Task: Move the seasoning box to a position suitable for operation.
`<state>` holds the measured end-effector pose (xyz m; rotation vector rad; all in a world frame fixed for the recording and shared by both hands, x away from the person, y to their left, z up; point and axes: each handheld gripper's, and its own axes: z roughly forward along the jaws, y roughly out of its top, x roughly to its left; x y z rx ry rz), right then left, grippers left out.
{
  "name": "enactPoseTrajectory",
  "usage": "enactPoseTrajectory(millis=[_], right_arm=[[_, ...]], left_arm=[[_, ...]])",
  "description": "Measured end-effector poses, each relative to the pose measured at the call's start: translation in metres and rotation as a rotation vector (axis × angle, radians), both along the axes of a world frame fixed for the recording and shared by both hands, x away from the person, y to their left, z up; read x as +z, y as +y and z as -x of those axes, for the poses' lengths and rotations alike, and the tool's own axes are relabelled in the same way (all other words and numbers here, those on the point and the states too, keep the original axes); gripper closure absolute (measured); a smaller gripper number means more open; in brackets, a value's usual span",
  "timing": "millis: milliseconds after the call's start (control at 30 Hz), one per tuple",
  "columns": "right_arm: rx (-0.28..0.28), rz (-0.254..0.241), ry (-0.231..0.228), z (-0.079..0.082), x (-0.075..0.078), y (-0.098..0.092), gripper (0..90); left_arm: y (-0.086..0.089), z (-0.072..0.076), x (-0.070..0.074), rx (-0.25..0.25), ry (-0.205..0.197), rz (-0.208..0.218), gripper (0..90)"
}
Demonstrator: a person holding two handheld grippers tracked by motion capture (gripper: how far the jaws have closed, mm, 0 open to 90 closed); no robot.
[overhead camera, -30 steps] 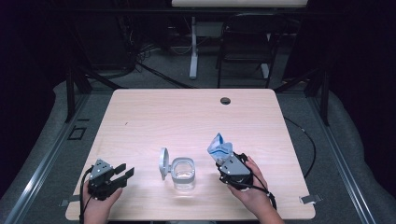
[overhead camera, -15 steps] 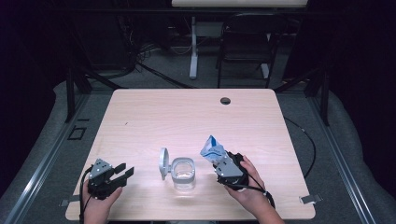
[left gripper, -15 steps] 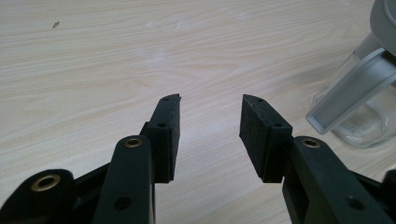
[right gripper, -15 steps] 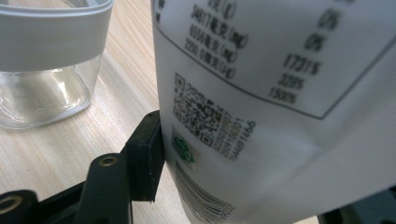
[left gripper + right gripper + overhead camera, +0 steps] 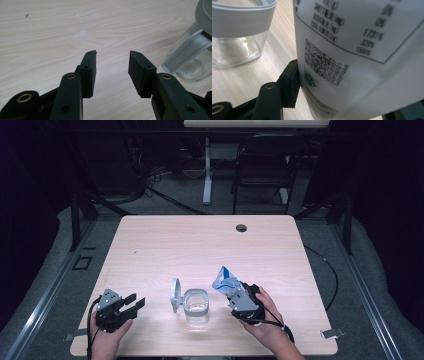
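Clear glass made the jar (image 5: 197, 305) easy to see through; it stood near the front edge of the wooden surface (image 5: 200, 245), between the two grippers, with its pale lid (image 5: 175, 294) swung open and standing up at its left side. The right gripper (image 5: 239, 297) was clamped on a blue and white packet (image 5: 224, 280), which pointed up and slightly toward the jar, just beside its rim but not yet over the mouth. In the right gripper view the packet's printed white side (image 5: 362, 55) was pressed against one black pad, and the jar's pale rim (image 5: 242, 20) stood close at the left. The left gripper (image 5: 131, 303) rested at the left, well apart from the jar, with its jaws apart and nothing between them.

From where I stood, several things could go wrong. The packet was soft, so it could bend or slide in the grip when it was tipped, and then its content, if any, would fall on the surface and not into the jar. The jar's mouth looked narrow against the packet, so a small error of aim would be enough. The jar was not held by anything; a push from the packet or the gripper could shift it or tip it. The open lid could also be knocked.

Counted: one jar, one lid, one packet, two grippers, and one dark round hole (image 5: 241, 227) in the far part of the surface.
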<state>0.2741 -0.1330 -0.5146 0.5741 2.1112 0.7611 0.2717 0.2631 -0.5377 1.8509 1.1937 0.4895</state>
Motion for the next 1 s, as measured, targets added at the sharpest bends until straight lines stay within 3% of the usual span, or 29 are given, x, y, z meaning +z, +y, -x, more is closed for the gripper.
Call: enactPoseTrajectory(millis=[1000], right_arm=[[0.007, 0.011, -0.006, 0.0014, -0.0028, 0.0069, 41.1]], left_arm=[[0.0008, -0.0038, 0.0013, 0.013, -0.005, 0.023, 56.6]])
